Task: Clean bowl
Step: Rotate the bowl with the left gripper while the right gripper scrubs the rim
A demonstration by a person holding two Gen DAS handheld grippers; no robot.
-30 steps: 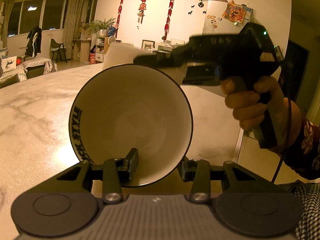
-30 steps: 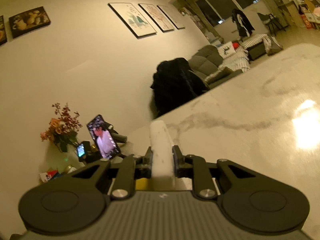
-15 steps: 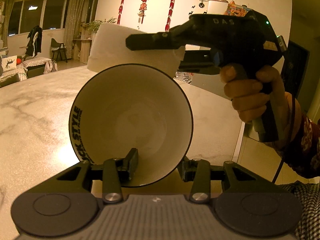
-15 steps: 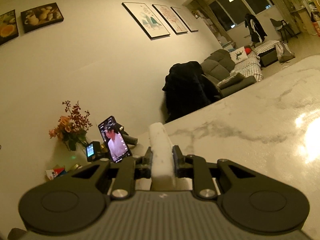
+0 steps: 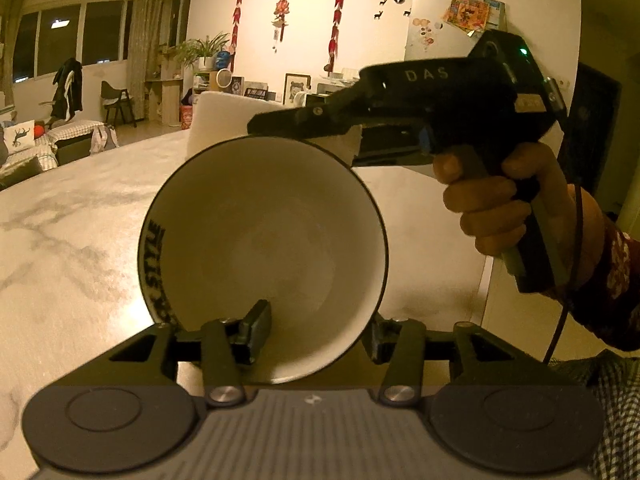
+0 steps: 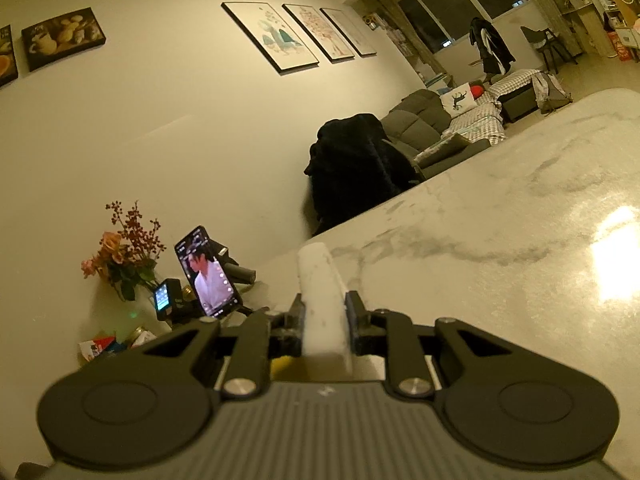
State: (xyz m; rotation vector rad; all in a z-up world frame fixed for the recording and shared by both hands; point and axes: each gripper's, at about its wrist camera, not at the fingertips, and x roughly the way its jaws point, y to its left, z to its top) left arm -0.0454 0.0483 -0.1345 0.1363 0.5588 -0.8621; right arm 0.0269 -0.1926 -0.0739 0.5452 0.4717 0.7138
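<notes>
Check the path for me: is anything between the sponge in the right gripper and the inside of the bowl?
Nothing visible blocks it. The sponge, clamped in the right gripper, sits just behind the far rim of the bowl. The bowl is tilted on edge in the left gripper, its empty inside facing the camera.

The bowl [image 5: 264, 256] is filling the middle of the left wrist view, tipped up on its side with its mouth facing the camera and nothing sitting inside. The right gripper [image 5: 256, 124] and its white sponge [image 5: 224, 120] are hanging right at the far rim, crowding the way in from above. The marble table [image 5: 72, 240] is lying bare to the left. A phone [image 6: 208, 272] and flowers [image 6: 124, 248] are standing near the wall beyond the table's far edge.
</notes>
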